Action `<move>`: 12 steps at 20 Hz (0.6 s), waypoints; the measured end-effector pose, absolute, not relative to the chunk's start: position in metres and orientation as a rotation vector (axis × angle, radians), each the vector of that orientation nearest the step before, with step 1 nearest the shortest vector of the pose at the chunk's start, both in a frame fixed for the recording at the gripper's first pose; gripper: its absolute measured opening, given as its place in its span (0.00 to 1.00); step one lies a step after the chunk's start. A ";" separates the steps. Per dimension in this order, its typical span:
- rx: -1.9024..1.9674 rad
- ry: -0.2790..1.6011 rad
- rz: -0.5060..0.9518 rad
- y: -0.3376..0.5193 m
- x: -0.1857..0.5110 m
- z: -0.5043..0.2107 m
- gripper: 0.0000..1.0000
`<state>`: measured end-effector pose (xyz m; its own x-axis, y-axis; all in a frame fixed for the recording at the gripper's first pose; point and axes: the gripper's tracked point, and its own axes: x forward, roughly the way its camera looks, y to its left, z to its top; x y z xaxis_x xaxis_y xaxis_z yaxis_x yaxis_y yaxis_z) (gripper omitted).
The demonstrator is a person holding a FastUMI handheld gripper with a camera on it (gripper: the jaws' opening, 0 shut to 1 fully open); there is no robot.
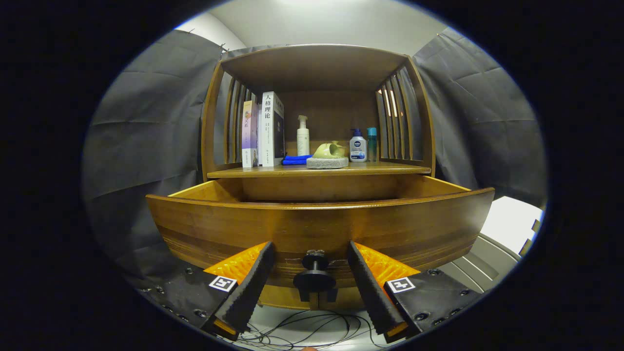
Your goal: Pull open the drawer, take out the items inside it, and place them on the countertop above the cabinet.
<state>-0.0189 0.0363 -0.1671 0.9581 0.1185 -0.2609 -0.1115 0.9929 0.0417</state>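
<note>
A wooden drawer (317, 226) stands pulled out from the cabinet, its curved front panel right ahead of my fingers. Its dark round knob (314, 273) sits between my two fingers, with a gap on each side. My gripper (312, 251) is open around the knob and touches nothing. The drawer's inside is hidden behind its front panel. Above the drawer runs the wooden countertop (380, 169) of the cabinet.
On the countertop stand two books (263, 130) at the left, a white pump bottle (302, 136), a blue cloth (296, 159), a green object on a grey pad (327, 155), and two small bottles (363, 145) at the right. Cables (302, 331) lie on the floor below.
</note>
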 end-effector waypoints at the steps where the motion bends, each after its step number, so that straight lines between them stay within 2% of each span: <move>1: 0.024 0.265 0.112 0.036 -0.017 -0.166 0.96; 12: 0.025 0.247 0.113 0.034 0.013 -0.162 0.96</move>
<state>0.0133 0.0336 -0.1617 0.9633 0.1144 -0.2428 -0.1083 0.9934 0.0383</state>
